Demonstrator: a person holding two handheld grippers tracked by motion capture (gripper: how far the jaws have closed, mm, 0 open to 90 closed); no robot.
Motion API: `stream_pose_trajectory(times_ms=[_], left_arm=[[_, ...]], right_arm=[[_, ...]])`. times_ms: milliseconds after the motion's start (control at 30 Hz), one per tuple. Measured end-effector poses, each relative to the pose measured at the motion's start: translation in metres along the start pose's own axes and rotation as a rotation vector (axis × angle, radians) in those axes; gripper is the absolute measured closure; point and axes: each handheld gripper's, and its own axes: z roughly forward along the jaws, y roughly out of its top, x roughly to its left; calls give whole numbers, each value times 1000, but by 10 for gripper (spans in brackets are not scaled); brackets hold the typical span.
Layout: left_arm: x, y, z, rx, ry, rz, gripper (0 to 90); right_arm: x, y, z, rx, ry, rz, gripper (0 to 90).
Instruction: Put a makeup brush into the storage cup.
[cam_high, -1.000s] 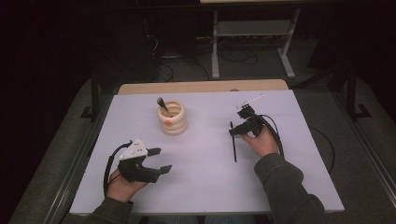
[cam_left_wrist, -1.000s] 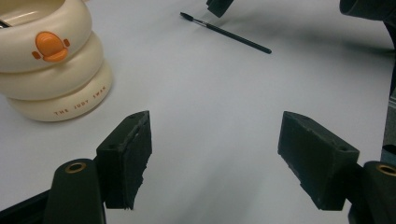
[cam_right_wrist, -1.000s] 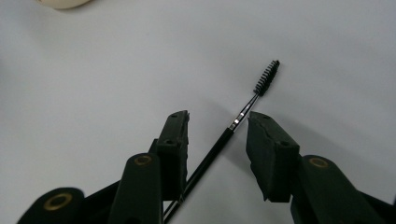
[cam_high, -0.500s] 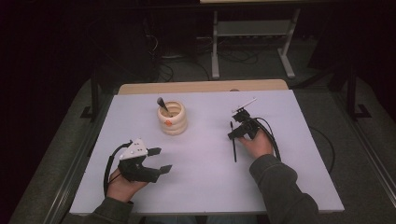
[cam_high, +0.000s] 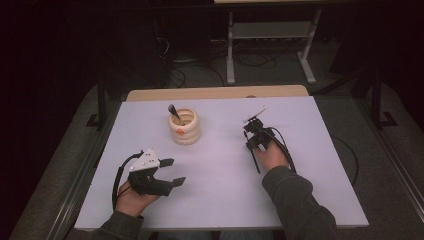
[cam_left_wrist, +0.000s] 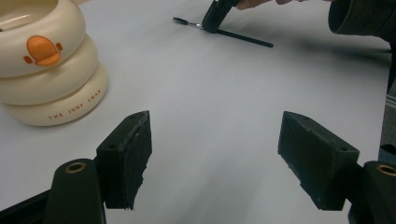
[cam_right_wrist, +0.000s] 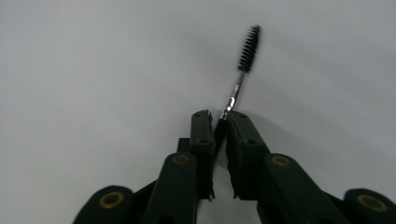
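Black spoolie brush (cam_right_wrist: 243, 65) flat, bristles pointing away, right gripper (cam_right_wrist: 221, 122) fingers clamping handle.

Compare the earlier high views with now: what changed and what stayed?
The right gripper has just been closing its jaws and now pinches the thin black brush lying on the table; the hand barely shifted. The left gripper stayed open in place, and the cream ringed holder did not move.

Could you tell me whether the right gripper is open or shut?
Shut: the right gripper has just closed its jaws on the thin brush.
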Motion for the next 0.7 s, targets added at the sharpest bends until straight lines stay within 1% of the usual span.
stream_pose_trajectory(times_ms=[100,267,367,467,533,567,600,633,667,700], left_arm=[[0,0,0,-1,0,6,256],[0,0,0,0,-1,-3,256],[1,-1,0,0,-3,-5,256],[1,0,0,-2,-4,-6,256],[0,0,0,-3,-8,-5,256],[0,0,0,-3,-8,-5,256],[0,0,1,-5,-9,-2,256],[0,1,1,2,-9,0,257],[0,1,1,2,-9,0,257],[-1,1,1,-5,-13,4,257]], right_arm=[[1,0,0,3,3,3,848],[-2,0,-1,5,20,-6,851],[-5,-1,-2,-1,37,-5,851],[-8,-3,-5,-15,44,-6,851],[-10,-4,-13,-53,73,1,851],[-10,-4,-13,-53,73,1,851],[-9,-6,-19,-78,86,-19,851],[-8,-6,-23,-89,92,-25,851],[-8,-6,-23,-89,92,-25,851],[-5,-8,-29,-116,111,-33,851]])
